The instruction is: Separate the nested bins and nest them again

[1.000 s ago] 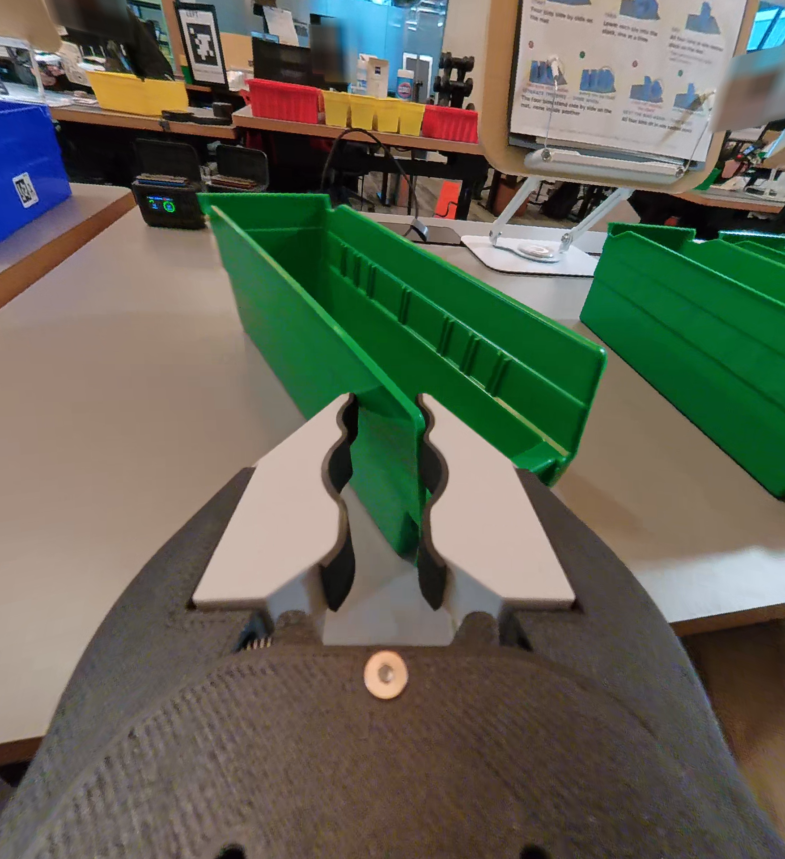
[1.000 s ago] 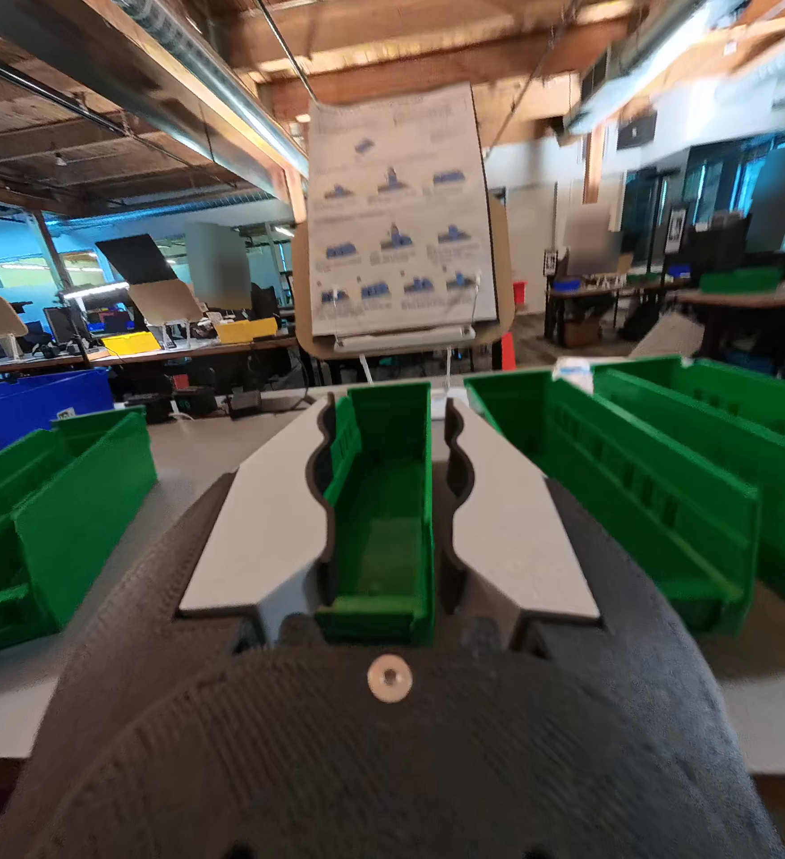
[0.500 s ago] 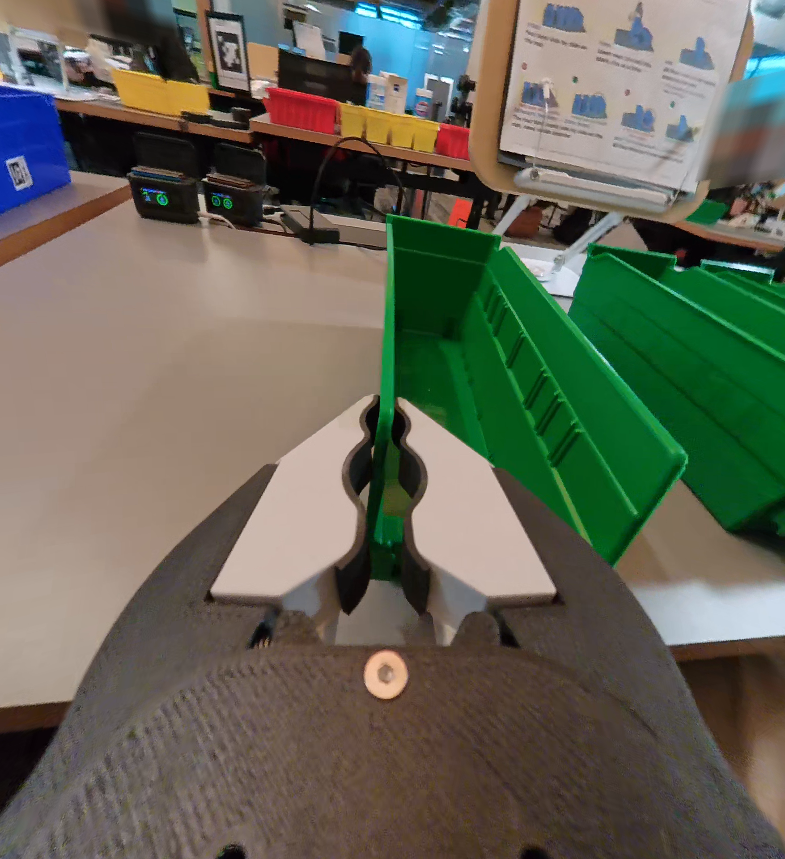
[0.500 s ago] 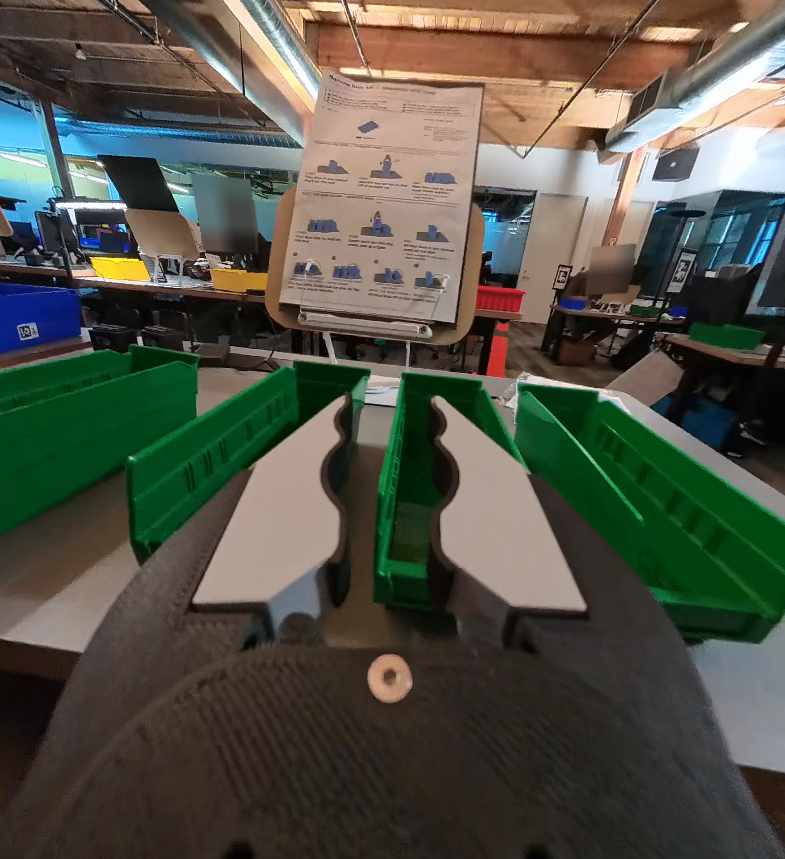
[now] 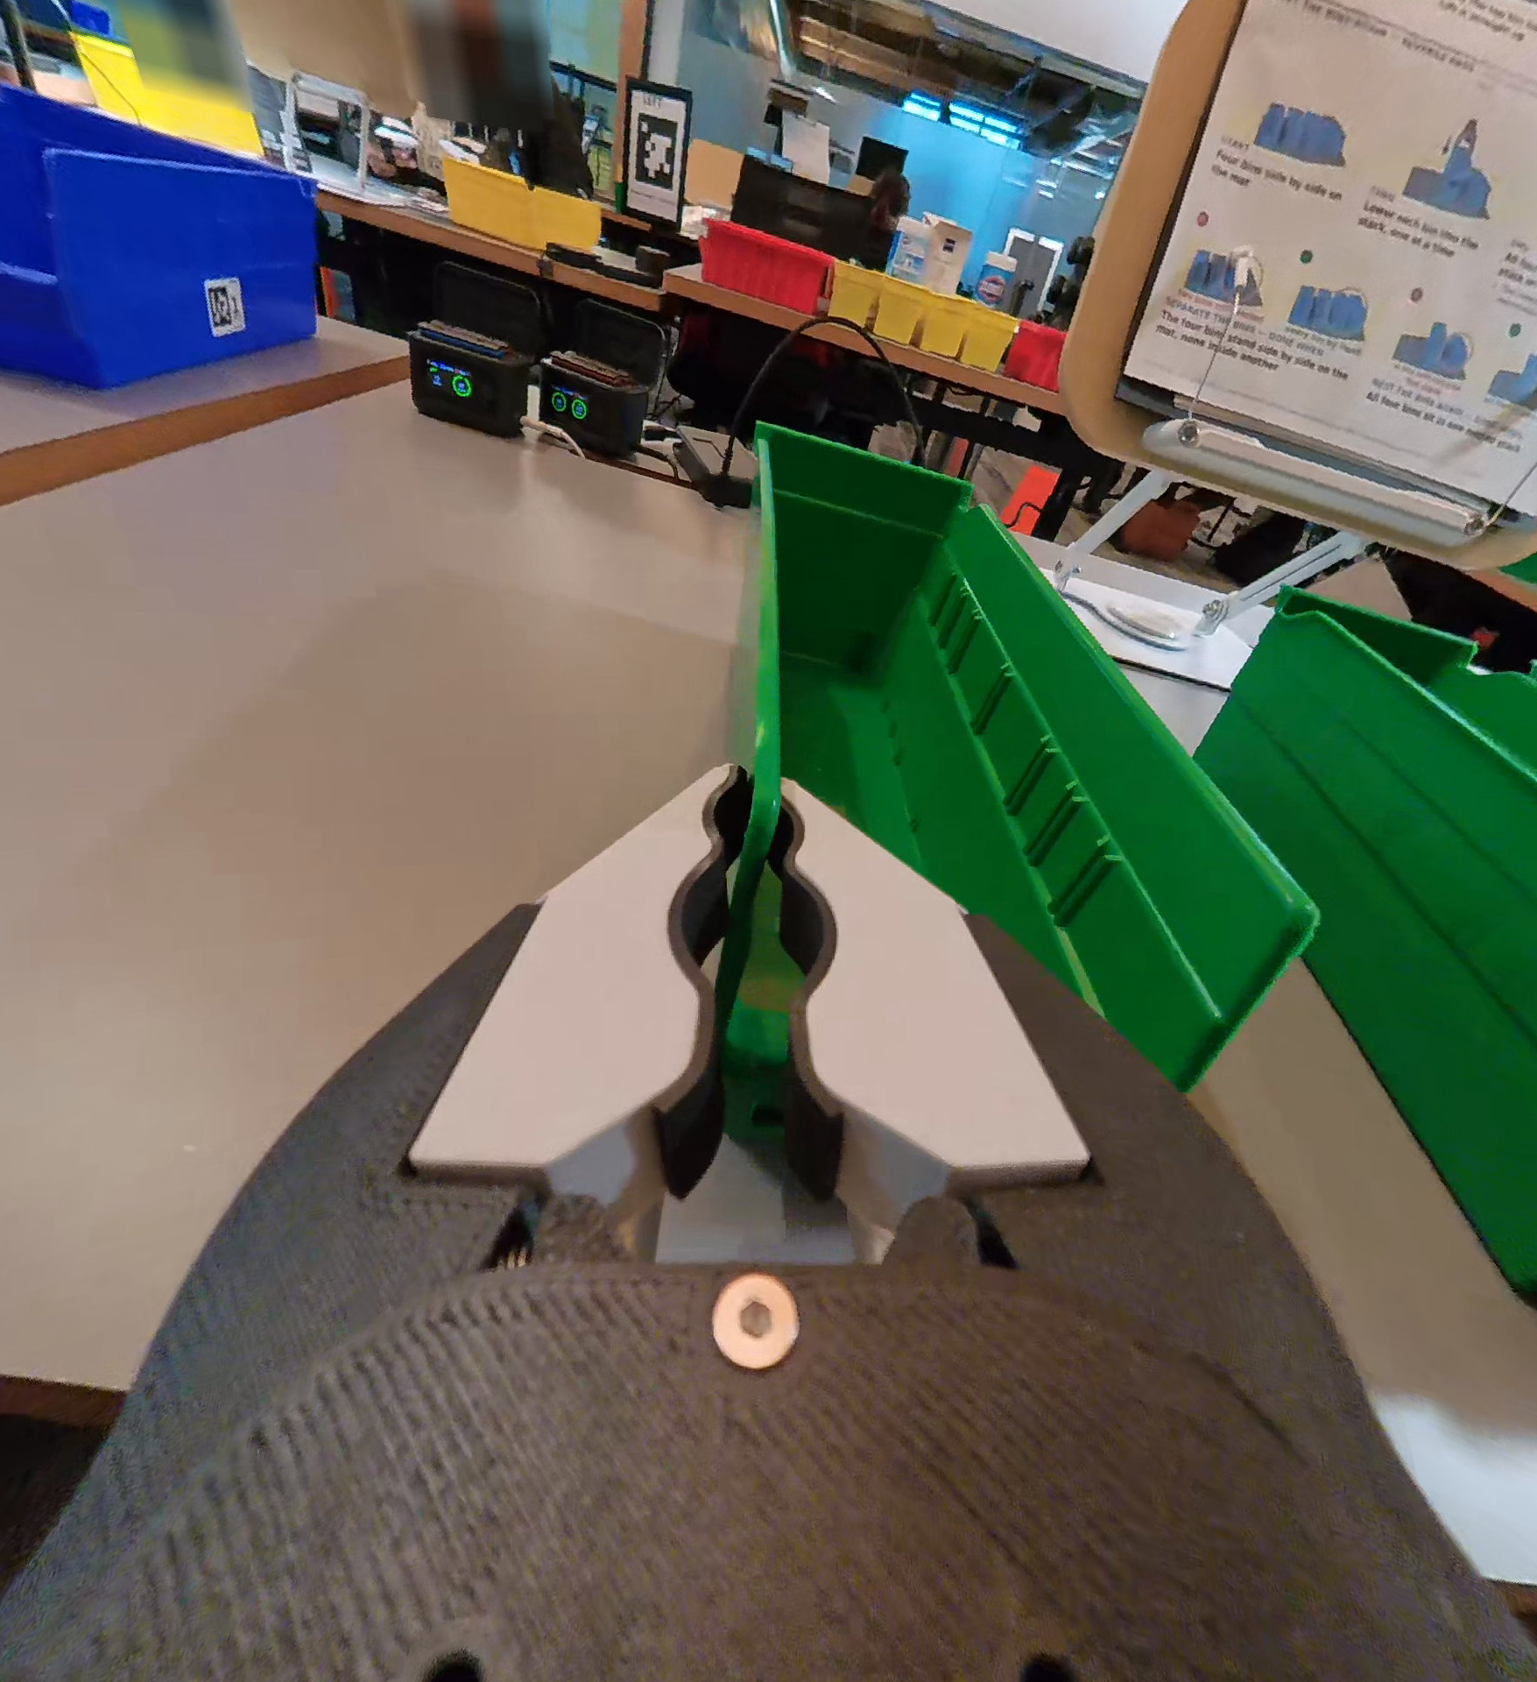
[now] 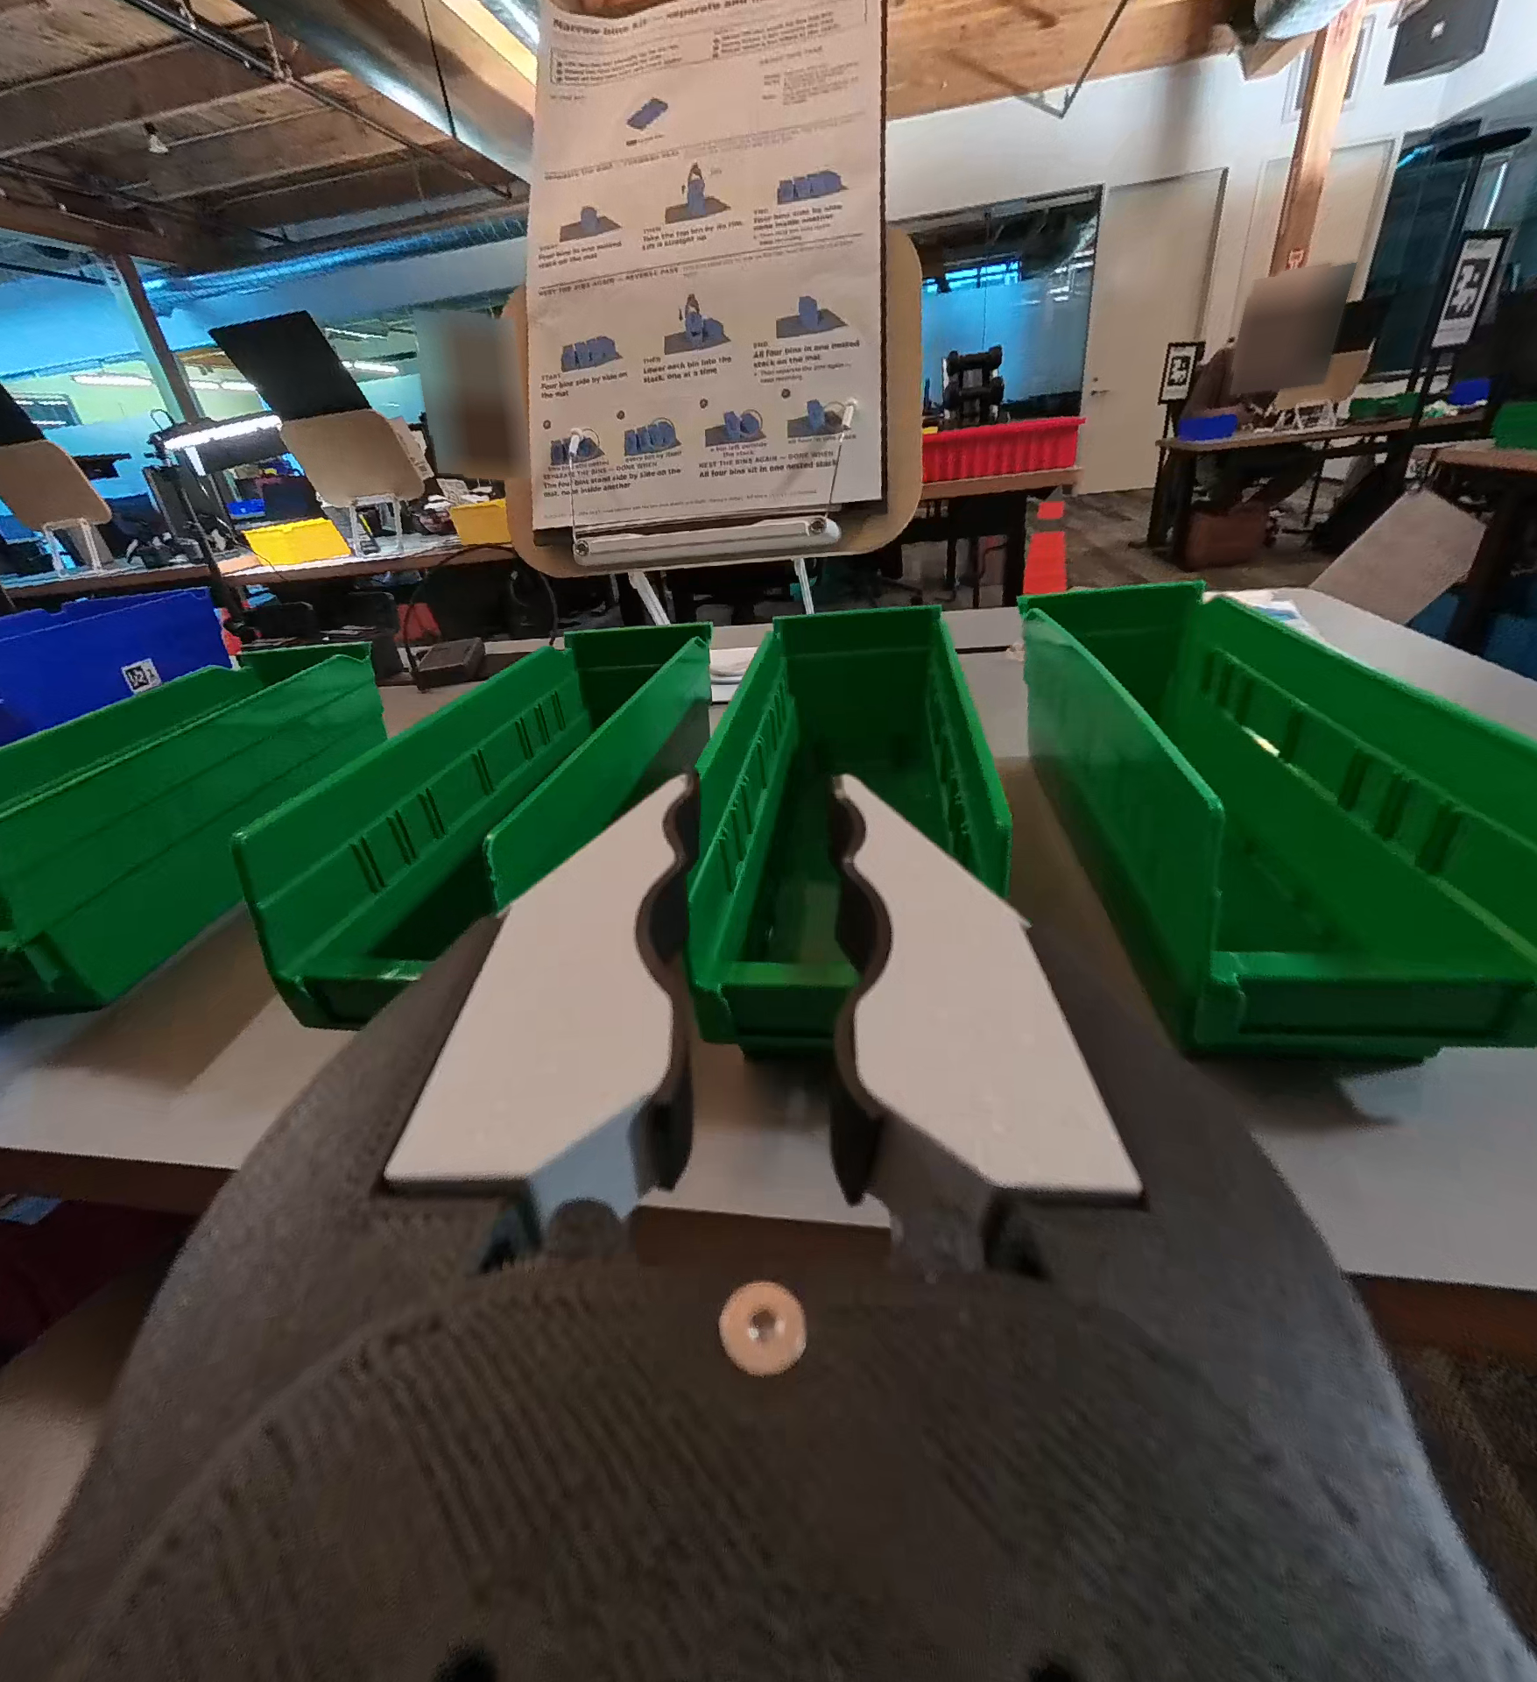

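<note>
The left gripper (image 5: 757, 801) is clenching the near end of the left side wall of a long green bin (image 5: 974, 746), which is tilting and running up the centre of the left wrist view. Another green bin (image 5: 1429, 874) is lying at the right edge on the grey table (image 5: 291, 728). In the right wrist view the right gripper (image 6: 764, 801) is hanging released, jaws apart, in front of the third bin (image 6: 846, 819) in a row of four green bins. An instruction sheet (image 6: 710, 273) is standing at upper centre.
</note>
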A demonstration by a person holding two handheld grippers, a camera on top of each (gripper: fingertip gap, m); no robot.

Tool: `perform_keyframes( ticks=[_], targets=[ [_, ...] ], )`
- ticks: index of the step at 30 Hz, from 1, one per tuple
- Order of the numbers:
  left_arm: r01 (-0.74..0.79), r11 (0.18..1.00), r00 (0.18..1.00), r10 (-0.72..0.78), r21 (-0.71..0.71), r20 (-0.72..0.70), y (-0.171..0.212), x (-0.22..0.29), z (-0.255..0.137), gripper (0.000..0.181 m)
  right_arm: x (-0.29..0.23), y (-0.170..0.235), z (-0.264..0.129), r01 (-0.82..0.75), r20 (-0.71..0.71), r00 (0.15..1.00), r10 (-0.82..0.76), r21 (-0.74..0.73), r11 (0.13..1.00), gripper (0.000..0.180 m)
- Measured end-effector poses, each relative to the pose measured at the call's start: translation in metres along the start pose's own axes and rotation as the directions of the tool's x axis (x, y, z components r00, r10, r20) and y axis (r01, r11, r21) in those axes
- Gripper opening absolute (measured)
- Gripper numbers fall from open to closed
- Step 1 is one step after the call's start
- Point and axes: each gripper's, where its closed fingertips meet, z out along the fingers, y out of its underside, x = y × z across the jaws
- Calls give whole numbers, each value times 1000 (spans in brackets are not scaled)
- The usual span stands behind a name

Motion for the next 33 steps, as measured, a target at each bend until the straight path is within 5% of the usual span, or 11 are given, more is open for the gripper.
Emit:
perform_keyframes(
  ticks=[33],
  targets=[
    [67, 992, 986, -82, -105, -146, 19, 1, -1, 7, -13, 23, 14, -19, 41, 999, 23, -91, 996, 27]
  ],
)
